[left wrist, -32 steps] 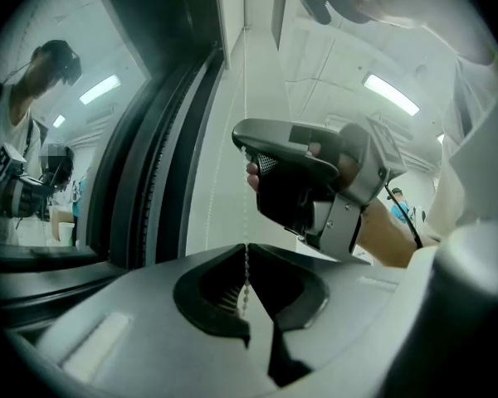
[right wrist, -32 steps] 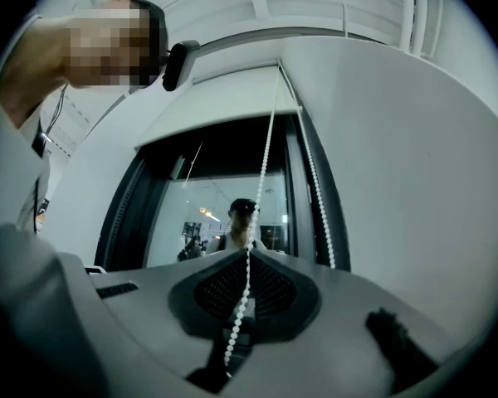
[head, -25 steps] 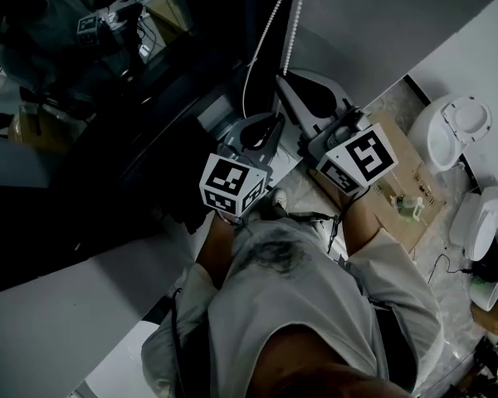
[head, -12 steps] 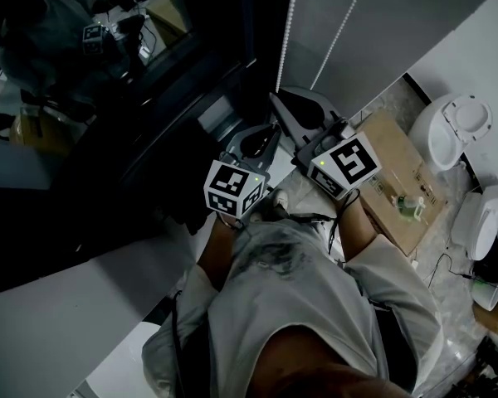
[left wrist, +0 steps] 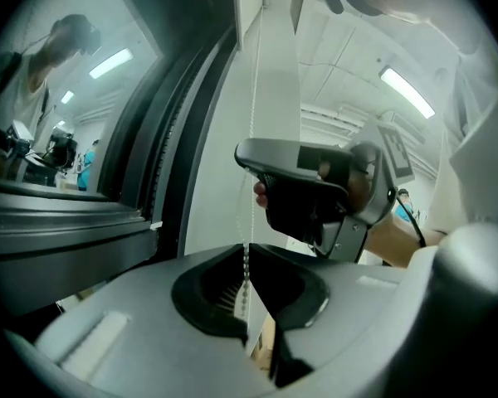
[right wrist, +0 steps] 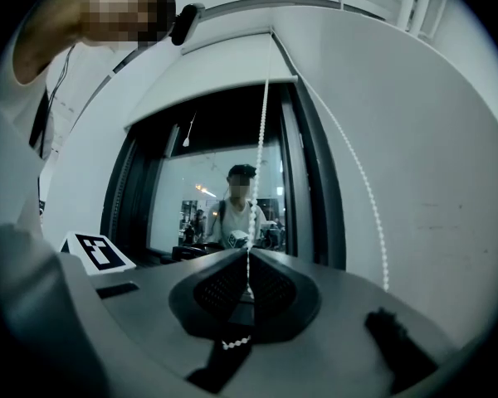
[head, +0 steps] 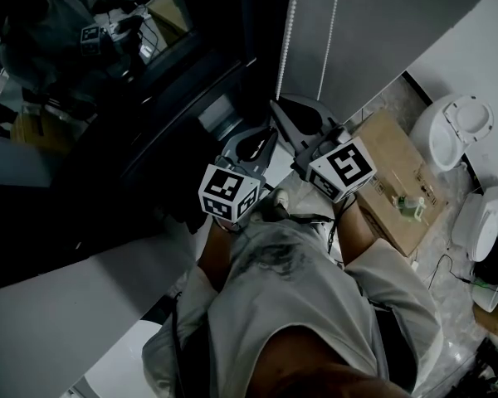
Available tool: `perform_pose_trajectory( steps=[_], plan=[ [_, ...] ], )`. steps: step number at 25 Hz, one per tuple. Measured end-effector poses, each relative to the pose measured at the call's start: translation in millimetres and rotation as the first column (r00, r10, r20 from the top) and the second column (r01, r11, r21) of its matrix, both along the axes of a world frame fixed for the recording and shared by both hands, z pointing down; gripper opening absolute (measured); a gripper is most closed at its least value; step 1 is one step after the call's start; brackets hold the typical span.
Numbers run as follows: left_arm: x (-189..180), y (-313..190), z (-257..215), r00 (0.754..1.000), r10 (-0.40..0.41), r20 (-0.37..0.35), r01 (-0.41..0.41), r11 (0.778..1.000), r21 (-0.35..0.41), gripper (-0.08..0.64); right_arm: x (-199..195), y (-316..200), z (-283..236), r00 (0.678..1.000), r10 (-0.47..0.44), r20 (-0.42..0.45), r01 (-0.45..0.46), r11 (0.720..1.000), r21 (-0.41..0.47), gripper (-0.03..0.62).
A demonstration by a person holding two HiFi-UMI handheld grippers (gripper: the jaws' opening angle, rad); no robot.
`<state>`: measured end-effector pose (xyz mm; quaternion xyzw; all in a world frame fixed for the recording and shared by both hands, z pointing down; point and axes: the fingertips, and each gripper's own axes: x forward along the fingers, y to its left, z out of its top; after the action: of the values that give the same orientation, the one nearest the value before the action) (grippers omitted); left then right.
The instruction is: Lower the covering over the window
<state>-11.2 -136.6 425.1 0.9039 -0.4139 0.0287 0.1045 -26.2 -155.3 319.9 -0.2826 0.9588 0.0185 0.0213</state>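
Left tool (left wrist: 247, 249) and right tool (right wrist: 249, 254) are each clamped shut on the bead chain (right wrist: 262, 131), the right one higher up. The window (right wrist: 220, 197) is seen with its glass uncovered. The covering cannot be made out and is judged to be rolled up at the window's top edge. The chain is drawn taut near the window's right edge. A jerked pull could let the chain slip through the jaws, or the wrong strand could be drawn, leaving the covering up.

No words, numbers or brand names can be read anywhere. The only signs are black-and-white square code markers, on the left cube (head: 230, 194) and the right cube (head: 343, 169).
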Motion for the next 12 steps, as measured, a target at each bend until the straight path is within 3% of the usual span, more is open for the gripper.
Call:
perform_pose_trajectory(
  steps=[12],
  plan=[
    [-23, 5, -88, 0.997, -0.006, -0.078, 0.017, 0.99, 0.142, 0.087, 4, 0, 0, 1.0, 0.011, -0.005, -0.011, 1.0, 0.01, 0.018]
  ],
)
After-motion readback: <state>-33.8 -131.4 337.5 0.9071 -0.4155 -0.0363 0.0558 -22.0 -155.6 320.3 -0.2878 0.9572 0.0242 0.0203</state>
